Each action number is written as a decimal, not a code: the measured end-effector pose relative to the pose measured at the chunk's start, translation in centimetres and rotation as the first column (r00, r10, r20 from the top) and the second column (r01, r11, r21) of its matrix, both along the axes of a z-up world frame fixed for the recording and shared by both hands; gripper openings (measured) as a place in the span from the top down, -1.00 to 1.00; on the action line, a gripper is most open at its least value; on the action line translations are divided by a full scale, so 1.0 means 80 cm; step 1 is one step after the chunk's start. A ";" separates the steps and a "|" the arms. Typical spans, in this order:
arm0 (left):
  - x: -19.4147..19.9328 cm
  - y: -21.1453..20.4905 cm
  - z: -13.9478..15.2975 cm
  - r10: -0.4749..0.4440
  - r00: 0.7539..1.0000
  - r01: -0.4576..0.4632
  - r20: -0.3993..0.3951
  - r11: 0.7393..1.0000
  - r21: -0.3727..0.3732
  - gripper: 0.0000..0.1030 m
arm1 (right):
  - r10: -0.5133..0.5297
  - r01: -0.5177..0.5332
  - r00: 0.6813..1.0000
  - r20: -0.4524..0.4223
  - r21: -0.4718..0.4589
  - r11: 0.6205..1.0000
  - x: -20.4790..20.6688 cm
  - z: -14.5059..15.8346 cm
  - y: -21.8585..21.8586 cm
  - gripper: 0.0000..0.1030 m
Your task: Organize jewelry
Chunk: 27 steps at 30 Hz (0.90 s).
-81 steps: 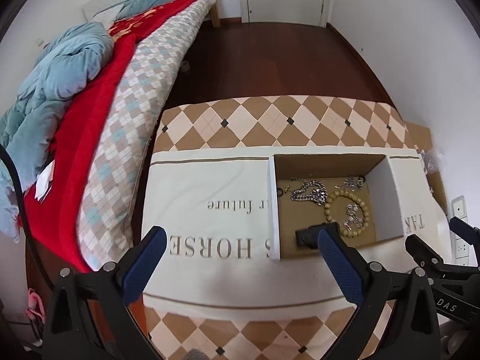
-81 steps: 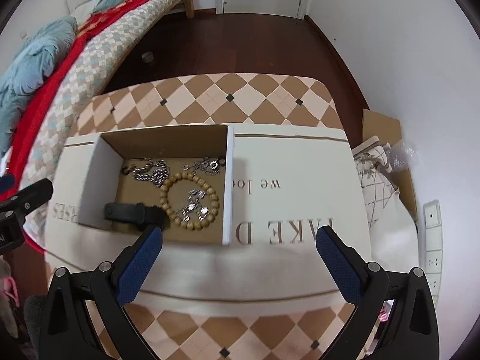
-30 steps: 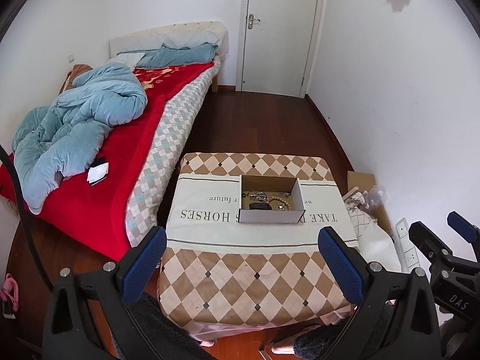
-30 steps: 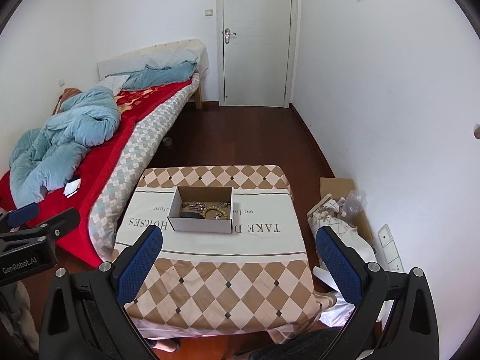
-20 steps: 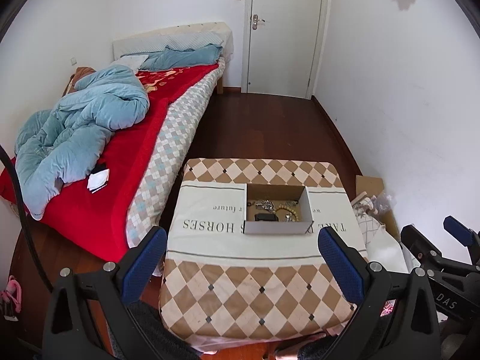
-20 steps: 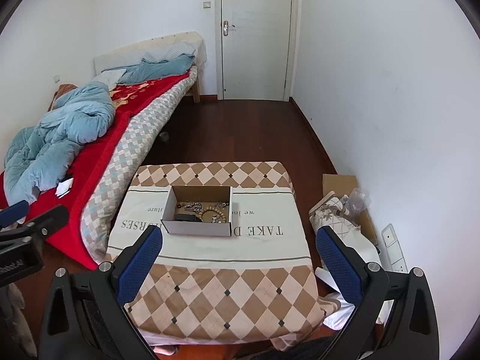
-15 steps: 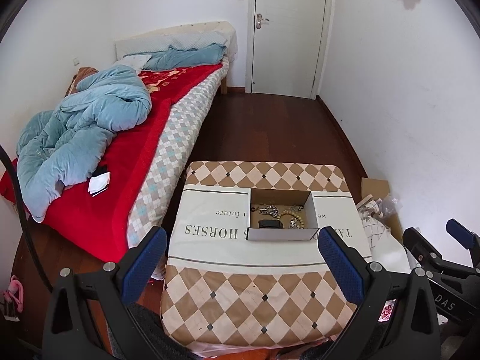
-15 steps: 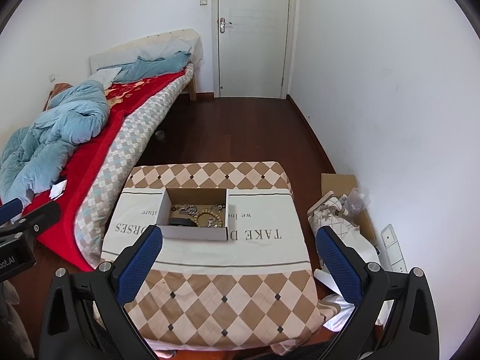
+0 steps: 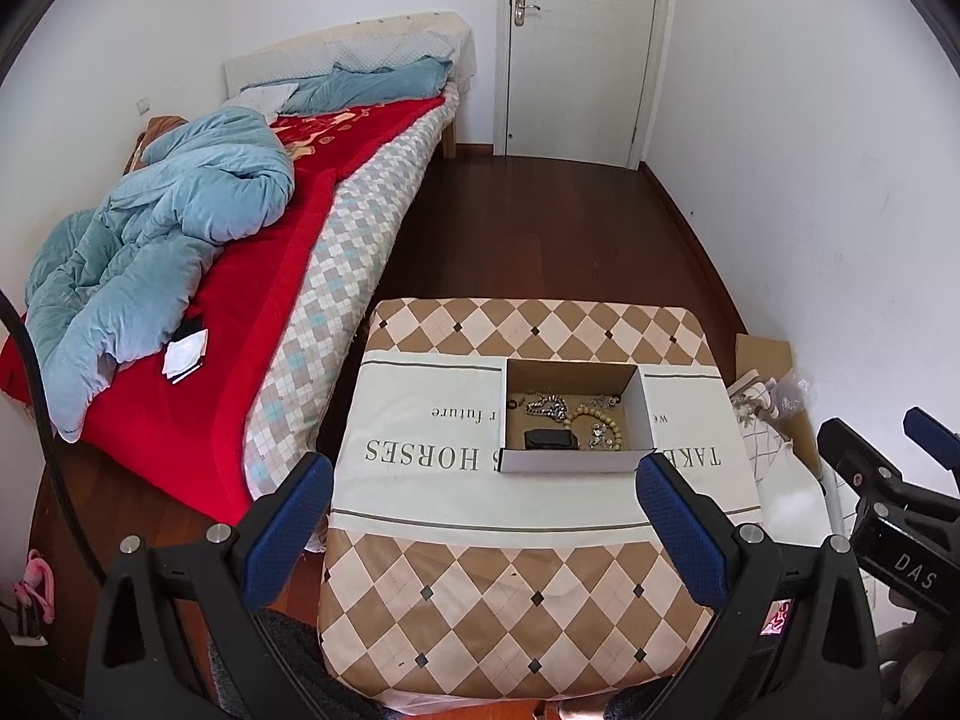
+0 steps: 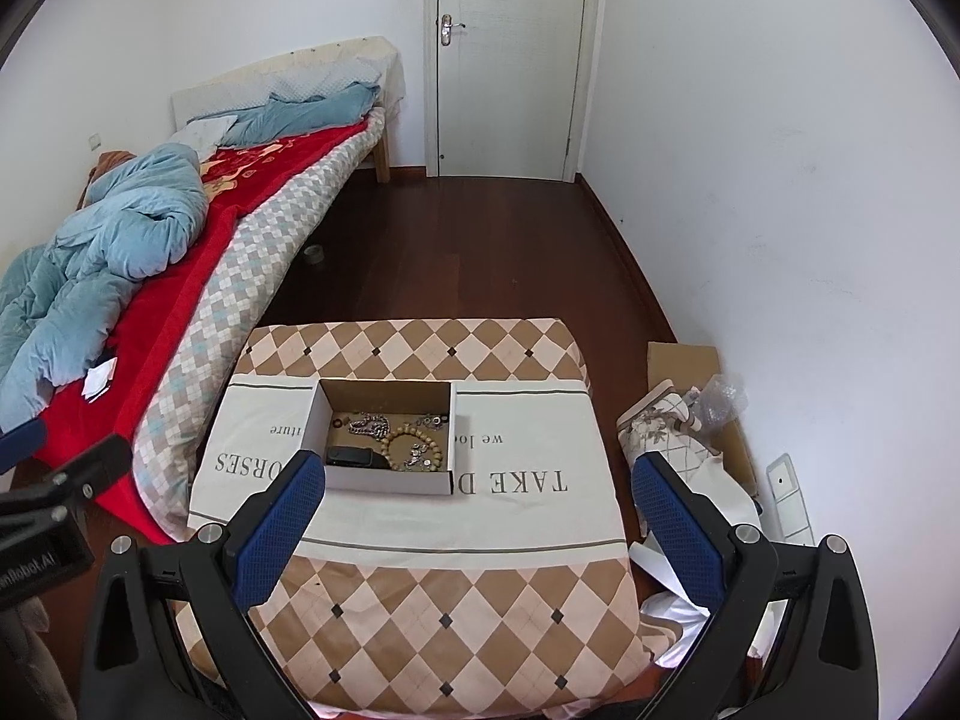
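An open cardboard box (image 9: 570,468) (image 10: 387,479) sits on a table draped in a checked cloth (image 9: 510,588) (image 10: 456,594). Inside lie a wooden bead bracelet (image 9: 591,417) (image 10: 414,435), a silver chain (image 9: 547,405) (image 10: 367,425), small metal pieces (image 9: 602,401) (image 10: 433,419) and a black item (image 9: 549,439) (image 10: 354,456). My left gripper (image 9: 483,525) is open and empty, held high and well back from the box. My right gripper (image 10: 474,519) is likewise open and empty, also far above the table.
A bed (image 9: 240,276) with a red cover and a blue quilt (image 9: 156,228) runs along the left. Bags and cardboard (image 10: 690,420) lie on the floor right of the table, near the white wall. A closed door (image 10: 507,60) stands at the far end.
Both grippers have pulled far up and back from the box, then edged slightly closer again over the last second. The jewelry lies in the box as before. Both stay open.
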<state>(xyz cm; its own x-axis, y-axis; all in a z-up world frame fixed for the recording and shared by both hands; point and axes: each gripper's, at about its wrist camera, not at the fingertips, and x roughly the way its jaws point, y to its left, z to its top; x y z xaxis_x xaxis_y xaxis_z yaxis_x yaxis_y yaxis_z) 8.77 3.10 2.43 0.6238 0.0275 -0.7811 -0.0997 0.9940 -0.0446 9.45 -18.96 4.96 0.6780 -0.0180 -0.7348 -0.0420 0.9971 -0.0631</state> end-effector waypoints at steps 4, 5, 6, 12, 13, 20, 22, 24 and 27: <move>0.002 0.000 -0.001 -0.003 1.000 0.003 -0.005 1.000 0.001 -1.00 | 0.007 -0.007 1.000 -0.015 -0.002 1.000 0.006 -0.005 0.004 -1.00; 0.002 0.000 -0.001 -0.004 1.000 0.004 -0.005 1.000 0.000 -1.00 | 0.010 -0.010 1.000 -0.018 -0.003 1.000 0.008 -0.006 0.005 -1.00; 0.002 0.001 0.000 -0.002 1.000 0.002 -0.003 1.000 -0.001 -1.00 | 0.011 -0.011 1.000 -0.020 0.000 1.000 0.008 -0.006 0.006 -1.00; 0.004 0.006 0.003 0.001 1.000 -0.001 0.003 1.000 0.005 -1.00 | 0.015 -0.015 1.000 -0.022 0.000 1.000 0.011 -0.005 0.010 -1.00; 0.004 0.006 0.005 0.001 1.000 -0.001 0.003 1.000 0.006 -1.00 | 0.017 -0.017 1.000 -0.023 0.002 1.000 0.012 -0.005 0.011 -1.00; 0.003 0.006 0.008 0.000 1.000 0.000 0.008 1.000 0.014 -1.00 | 0.025 -0.025 0.999 -0.023 0.010 1.000 0.011 -0.004 0.012 -1.00; 0.002 0.006 0.008 0.001 1.000 -0.001 0.009 1.000 0.015 -1.00 | 0.027 -0.027 0.999 -0.024 0.012 1.000 0.011 -0.003 0.011 -1.00; 0.002 0.006 0.008 0.001 1.000 -0.001 0.008 1.000 0.014 -1.00 | 0.028 -0.028 0.999 -0.024 0.013 1.000 0.011 -0.003 0.011 -1.00; 0.001 0.006 0.009 0.005 1.000 -0.005 0.012 1.000 0.022 -1.00 | 0.032 -0.031 0.999 -0.025 0.016 0.999 0.009 -0.004 0.013 -1.00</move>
